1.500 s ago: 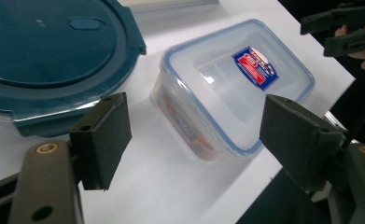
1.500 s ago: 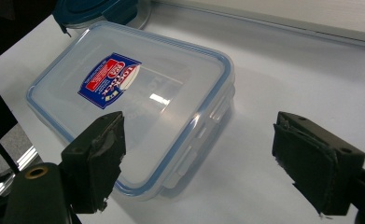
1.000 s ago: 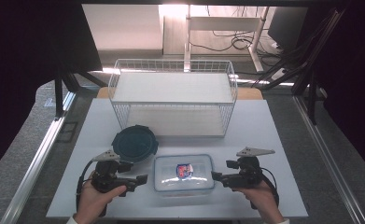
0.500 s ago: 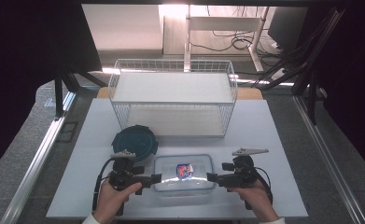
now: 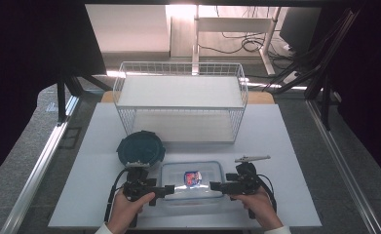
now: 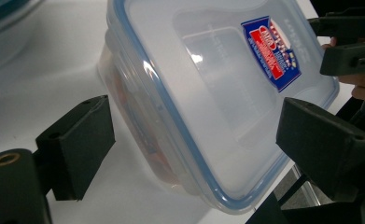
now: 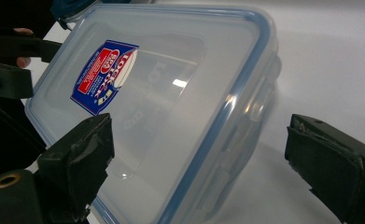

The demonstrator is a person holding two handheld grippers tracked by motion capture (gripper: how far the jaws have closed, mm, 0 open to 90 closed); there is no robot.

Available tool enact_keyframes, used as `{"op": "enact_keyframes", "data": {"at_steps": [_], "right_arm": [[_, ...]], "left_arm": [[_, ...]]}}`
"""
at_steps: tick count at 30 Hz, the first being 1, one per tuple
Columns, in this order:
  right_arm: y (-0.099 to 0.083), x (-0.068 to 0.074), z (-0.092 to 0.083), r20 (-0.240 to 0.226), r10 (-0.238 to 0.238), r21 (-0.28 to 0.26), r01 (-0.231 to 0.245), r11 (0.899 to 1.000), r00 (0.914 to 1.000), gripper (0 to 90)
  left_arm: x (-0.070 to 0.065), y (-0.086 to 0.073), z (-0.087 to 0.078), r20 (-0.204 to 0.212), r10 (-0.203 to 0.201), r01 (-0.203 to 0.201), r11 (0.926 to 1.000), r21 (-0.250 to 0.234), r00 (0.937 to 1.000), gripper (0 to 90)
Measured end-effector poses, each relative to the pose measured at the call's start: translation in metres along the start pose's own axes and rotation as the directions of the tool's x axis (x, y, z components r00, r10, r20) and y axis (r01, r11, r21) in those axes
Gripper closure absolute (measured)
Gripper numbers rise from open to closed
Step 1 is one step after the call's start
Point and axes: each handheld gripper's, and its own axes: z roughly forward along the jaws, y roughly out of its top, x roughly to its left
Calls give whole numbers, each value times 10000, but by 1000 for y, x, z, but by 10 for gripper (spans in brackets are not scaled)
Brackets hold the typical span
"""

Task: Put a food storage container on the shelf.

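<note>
A clear plastic box (image 5: 193, 192) with a blue-rimmed lid and a red and blue label lies near the white table's front edge. My left gripper (image 5: 167, 189) is at its left end, level with it and pointing right. In the left gripper view the box (image 6: 217, 84) sits between the wide jaws of that gripper (image 6: 199, 126), untouched on the left side. My right gripper (image 5: 213, 185) faces it from the right end. Its jaws have just been opening, and in the right gripper view they (image 7: 201, 140) straddle the box's end (image 7: 171, 84) with clear gaps.
A white wire basket (image 5: 178, 107) stands across the back of the table (image 5: 285, 146). A dark teal round lidded container (image 5: 140, 148) sits just behind the left gripper. The table's front edge runs close under both hands.
Both hands have come down and inward, and the jaws of both grippers now reach around the box's two ends. The box has not moved.
</note>
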Motion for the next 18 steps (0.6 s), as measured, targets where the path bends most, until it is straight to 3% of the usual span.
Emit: {"op": "enact_keyframes", "data": {"at_steps": [6,18], "right_arm": [[-1,-1,3,-241,147,71,-145,9999,9996,78],[-2,0,8,-820,354,239,-336,9992,9960,110]], "left_arm": [[1,-1,8,59,-249,248,9995,189,9997,97],[3,-3,16,625,-727,708,9970,313,9954,97]]}}
